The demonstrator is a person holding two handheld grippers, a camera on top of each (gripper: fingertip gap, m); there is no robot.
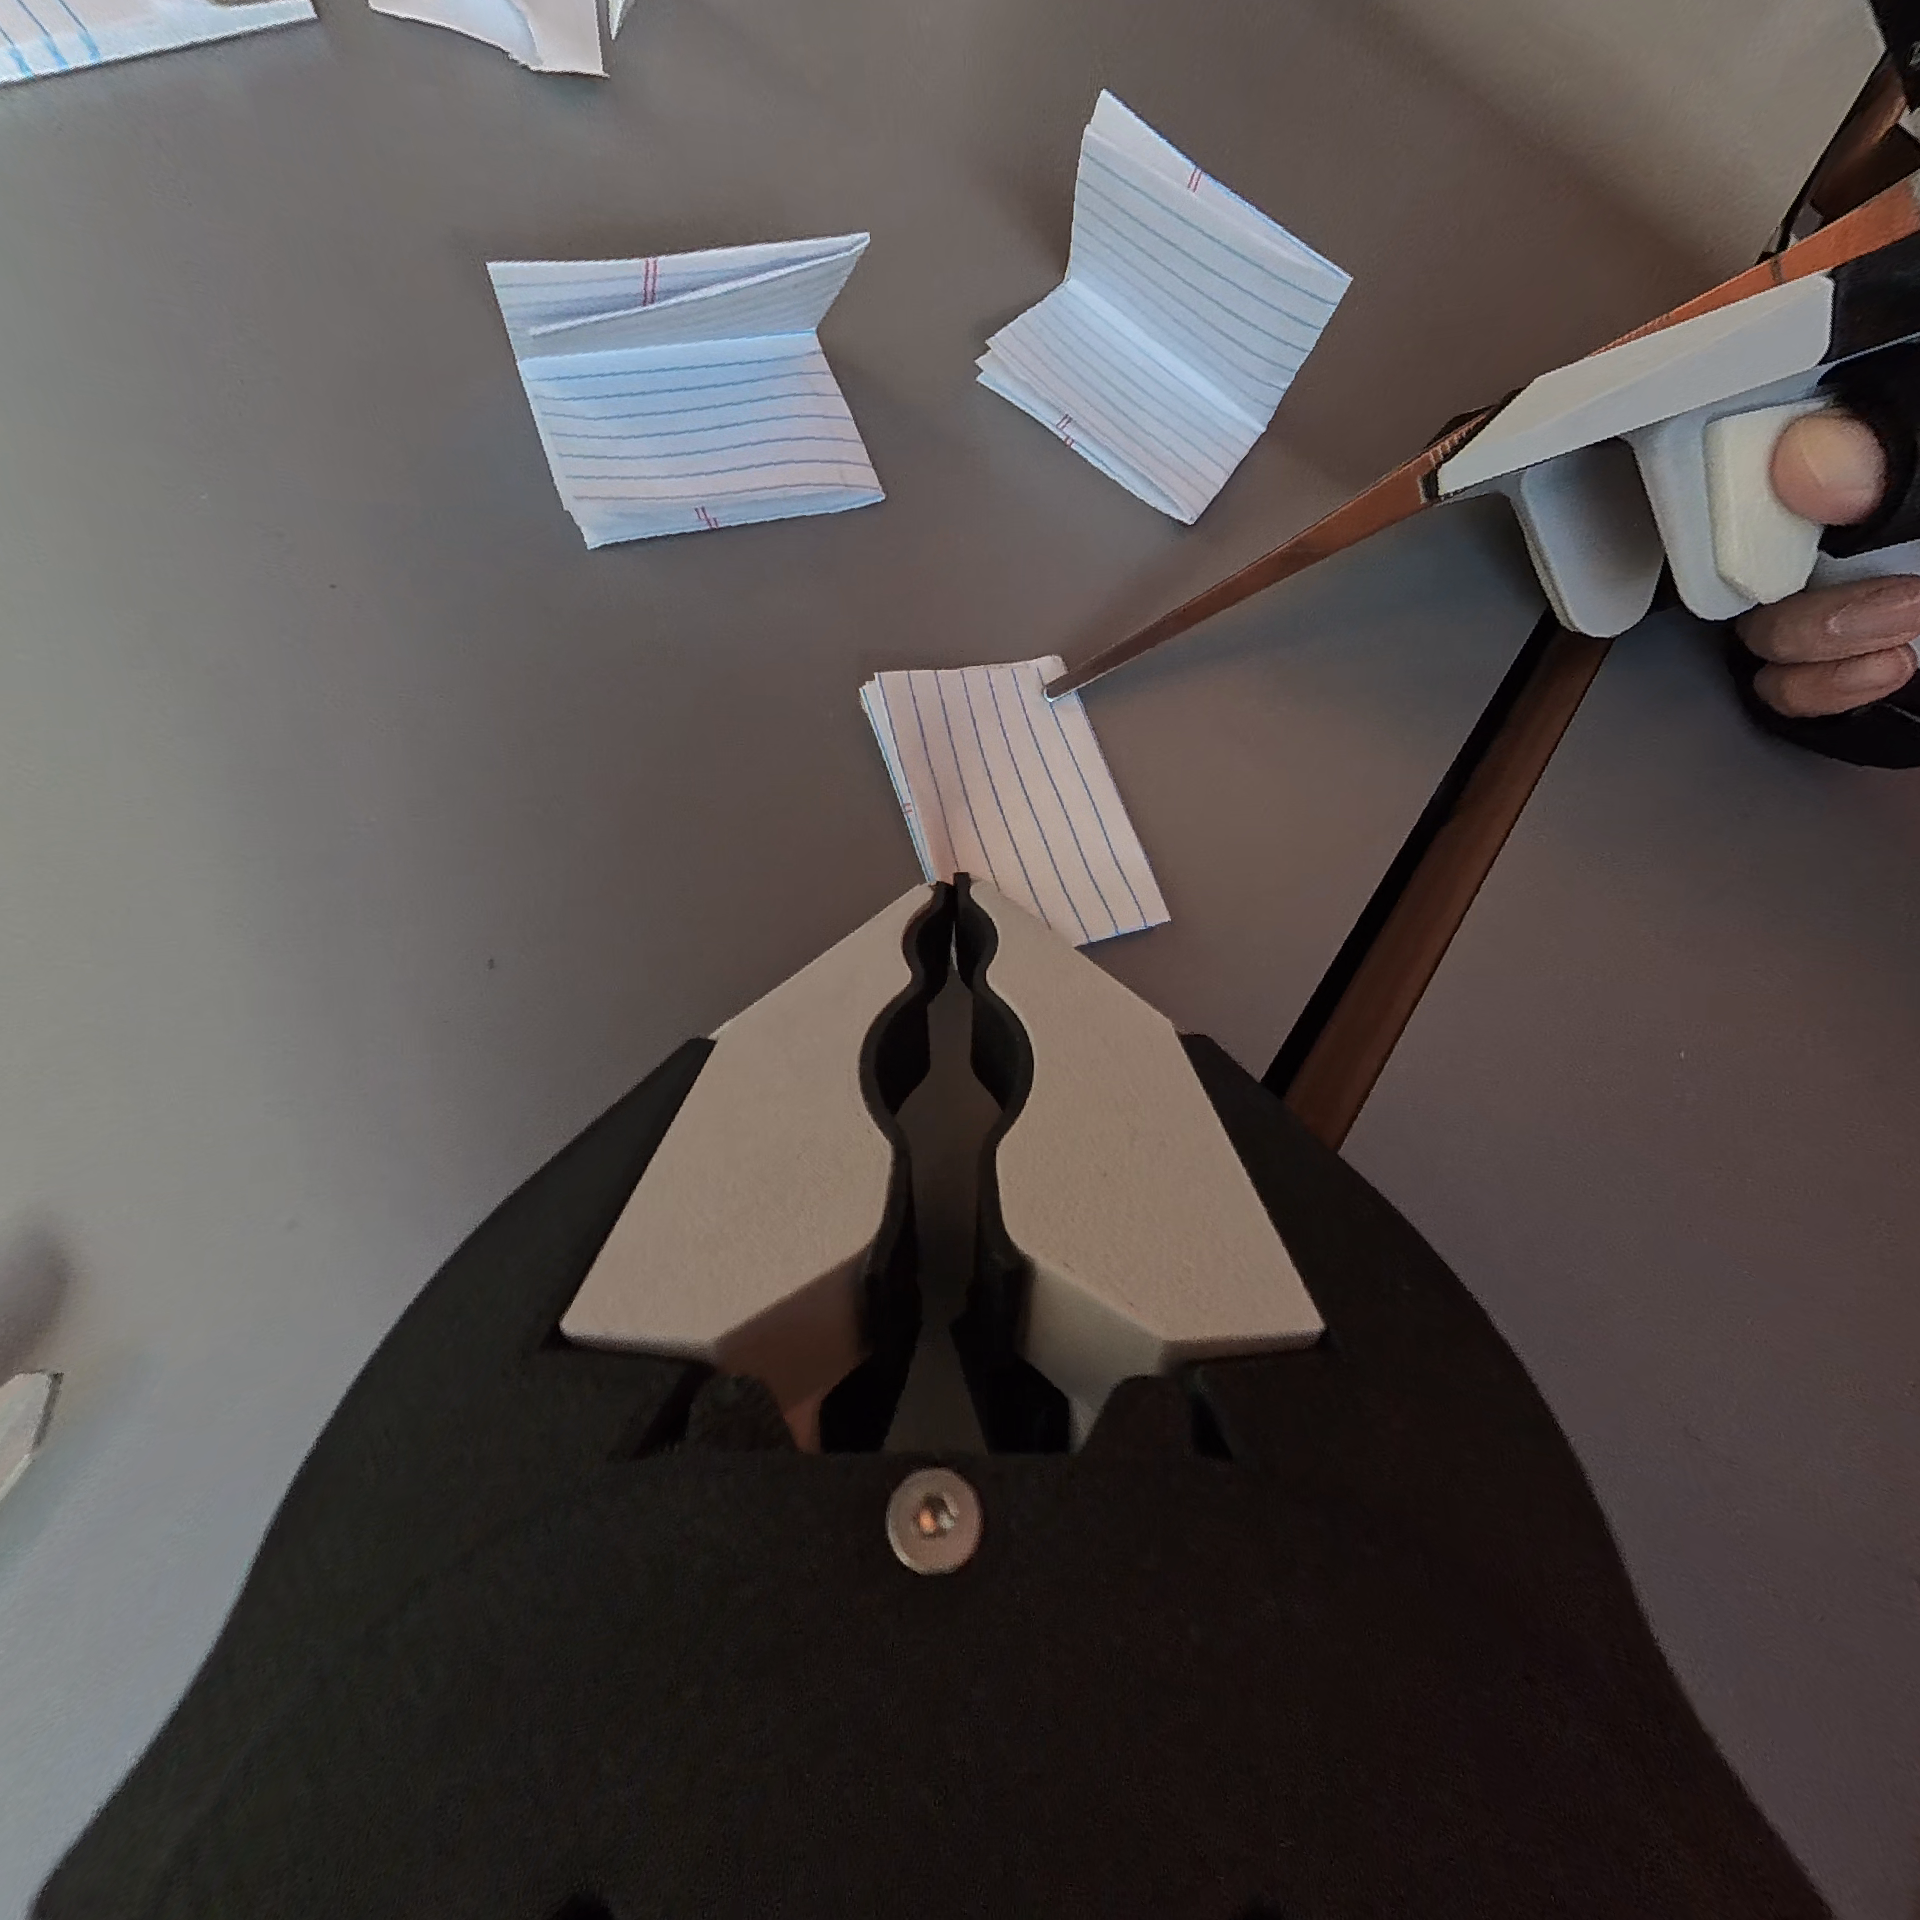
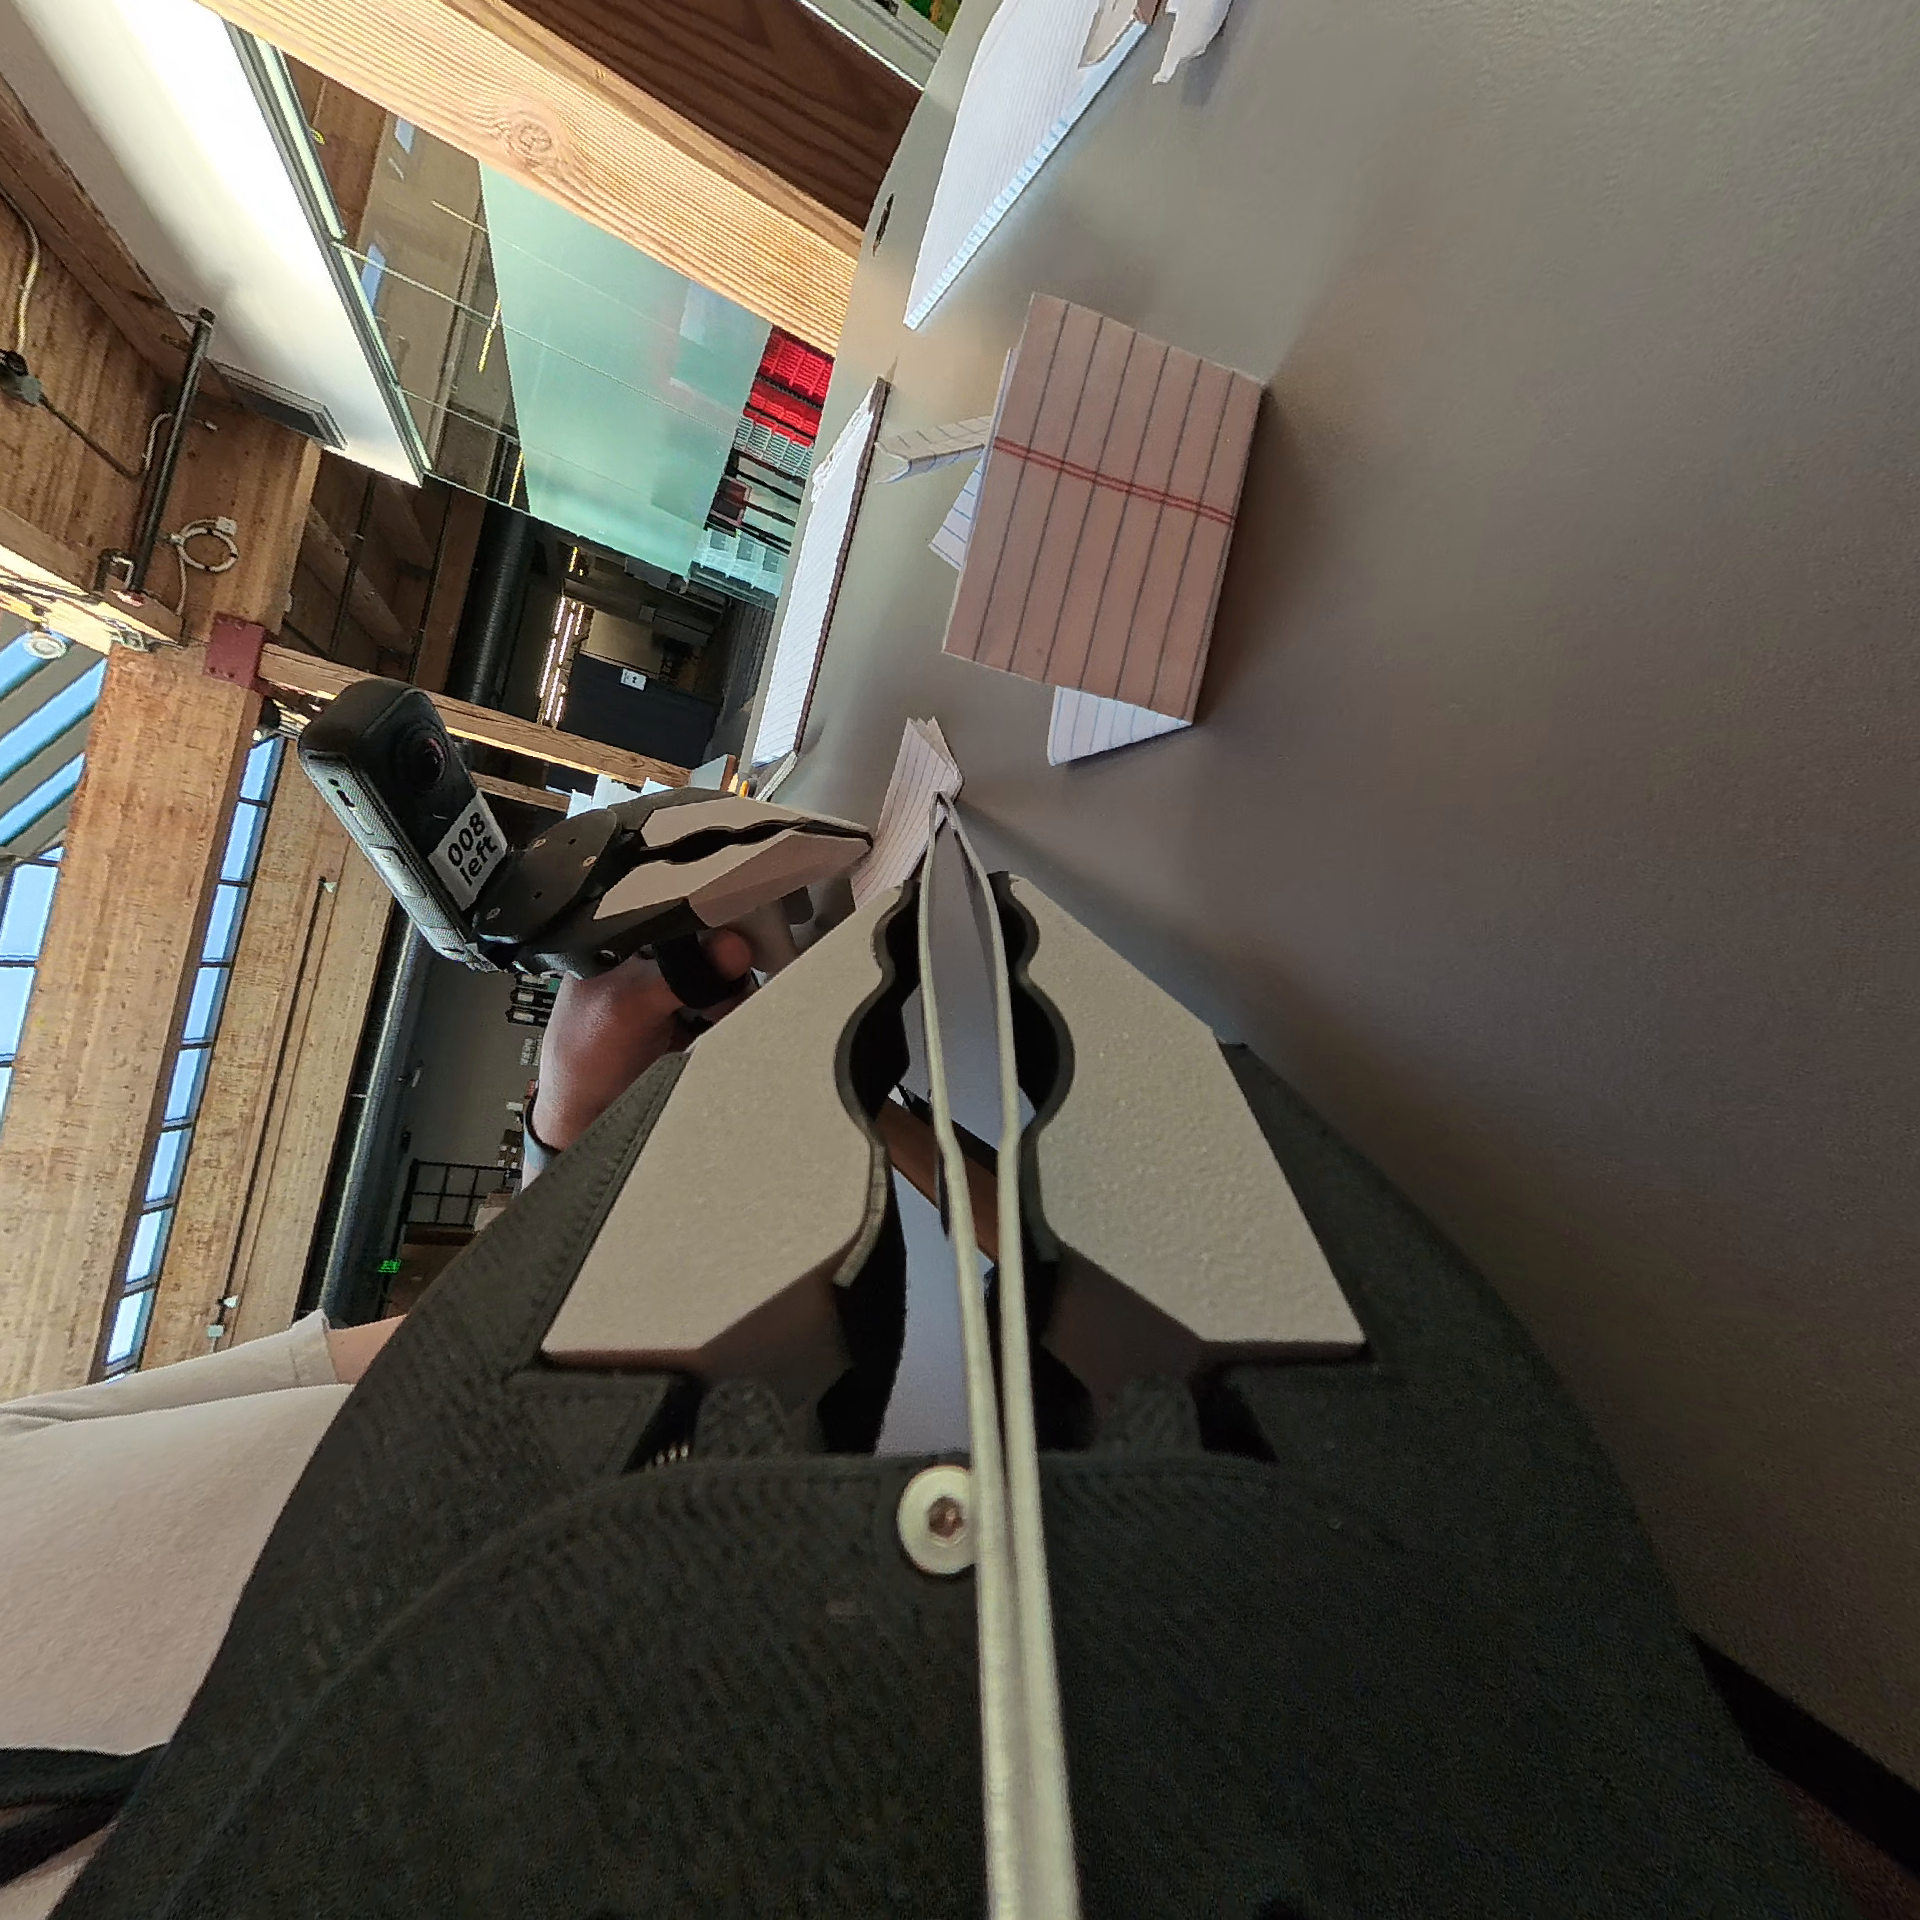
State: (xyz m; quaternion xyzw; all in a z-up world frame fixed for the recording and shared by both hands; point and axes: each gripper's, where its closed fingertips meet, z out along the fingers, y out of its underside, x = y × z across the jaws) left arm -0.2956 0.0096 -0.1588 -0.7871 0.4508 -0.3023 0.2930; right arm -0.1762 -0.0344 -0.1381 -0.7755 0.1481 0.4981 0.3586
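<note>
The left gripper [image 1: 954,885] has its jaws pressed together at the near edge of a small folded packet of white lined paper [image 1: 1013,795] lying on the grey worktop [image 1: 312,831]; whether paper is pinched between them is hidden. The right gripper [image 2: 961,894] has its jaws closed on long steel tweezers [image 2: 982,1247], whose tips meet the packet's far corner. A steady, level hold at both ends would probably keep the folds aligned. Beyond lie two half-open folded lined sheets [image 1: 686,384].
</note>
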